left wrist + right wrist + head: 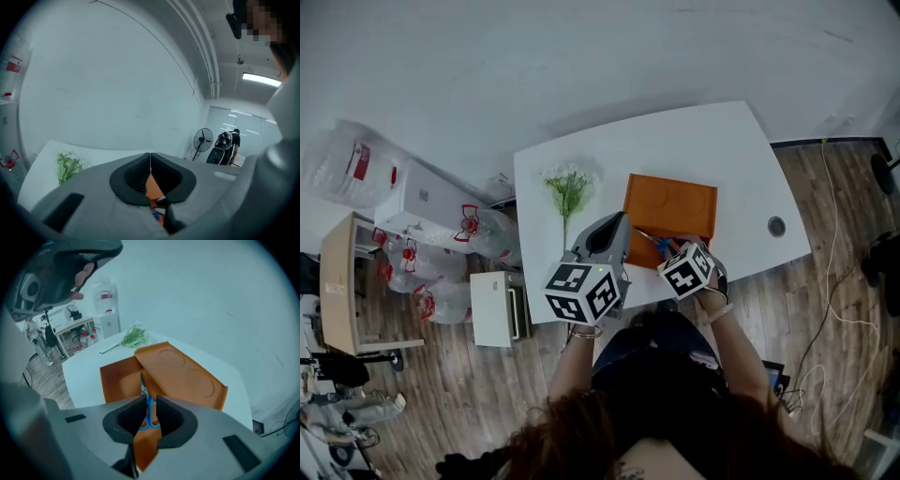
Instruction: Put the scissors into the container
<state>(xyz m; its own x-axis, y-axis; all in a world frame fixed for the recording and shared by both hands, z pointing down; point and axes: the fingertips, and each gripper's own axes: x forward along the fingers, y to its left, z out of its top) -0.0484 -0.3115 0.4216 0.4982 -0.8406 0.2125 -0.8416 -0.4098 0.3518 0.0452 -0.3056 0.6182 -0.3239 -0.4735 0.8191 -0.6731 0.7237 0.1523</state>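
1 pair of scissors [150, 410], blue-handled, is pinched in the right gripper [150, 399] at centre frame. The blades point out over the open left half of the 1 orange container [117, 378]. Its 1 lid [180, 373], with 2 round dents, lies askew across the right half. The left gripper [150, 154] hangs beside it, jaws pressed together, nothing in them. 1 green flower sprig [568, 192] lies on the white counter [694, 141], left of the container.
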